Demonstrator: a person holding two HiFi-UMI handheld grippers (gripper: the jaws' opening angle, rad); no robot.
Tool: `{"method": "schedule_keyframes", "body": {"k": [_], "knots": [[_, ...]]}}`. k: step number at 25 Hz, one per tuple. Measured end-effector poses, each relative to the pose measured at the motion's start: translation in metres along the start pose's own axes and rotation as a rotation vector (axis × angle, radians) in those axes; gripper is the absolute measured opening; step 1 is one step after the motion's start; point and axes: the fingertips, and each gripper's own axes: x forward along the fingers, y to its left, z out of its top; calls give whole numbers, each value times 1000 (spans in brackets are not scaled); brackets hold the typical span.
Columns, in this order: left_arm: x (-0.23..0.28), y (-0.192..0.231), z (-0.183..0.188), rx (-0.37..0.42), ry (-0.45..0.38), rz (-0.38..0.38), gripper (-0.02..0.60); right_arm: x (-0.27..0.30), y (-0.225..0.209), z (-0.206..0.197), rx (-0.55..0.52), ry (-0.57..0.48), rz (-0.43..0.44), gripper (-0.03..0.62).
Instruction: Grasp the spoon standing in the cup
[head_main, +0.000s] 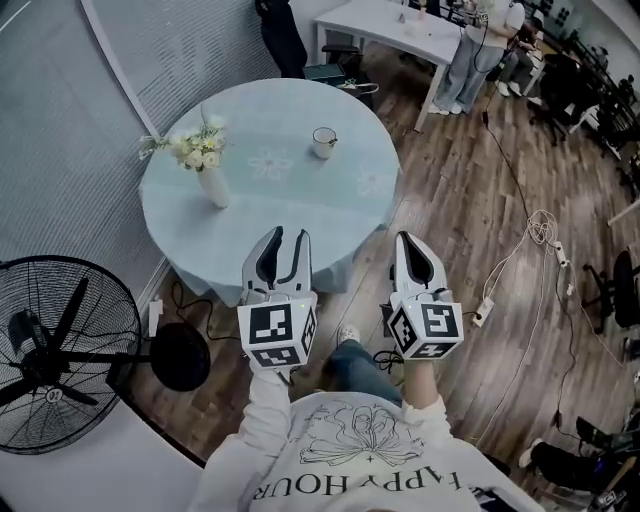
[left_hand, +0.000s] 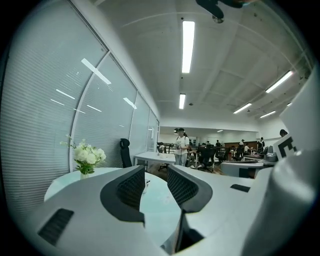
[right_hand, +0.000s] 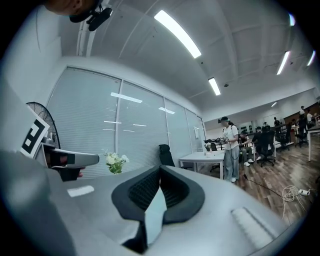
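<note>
A white cup (head_main: 323, 142) with a thin spoon standing in it sits on the far right part of the round table with a pale blue cloth (head_main: 300, 215). Both grippers hang level at the table's near edge, well short of the cup. My left gripper (head_main: 287, 238) is open with a clear gap between its pads (left_hand: 132, 187) and nothing in it. My right gripper (head_main: 406, 240) is shut and empty, its tips meeting in the right gripper view (right_hand: 160, 167). In the left gripper view (left_hand: 156, 170) the left finger hides most of the cup.
A white vase of flowers (head_main: 205, 160) stands on the table's left side. A black floor fan (head_main: 60, 350) is at the near left. Behind the table are a dark chair (head_main: 280, 35), a white desk (head_main: 390, 25) and a standing person (head_main: 480, 50). Cables (head_main: 540, 240) lie on the wooden floor.
</note>
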Motion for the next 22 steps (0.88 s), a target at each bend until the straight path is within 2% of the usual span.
{"method": "schedule_keyframes", "body": {"k": [13,22], "knots": [[111,-10,13,-1,19,65,132,103,-71,13,3,19,81,11],[158,-17,7,-5,40,92,132,142,-99,4,7,50,119,11]]}}
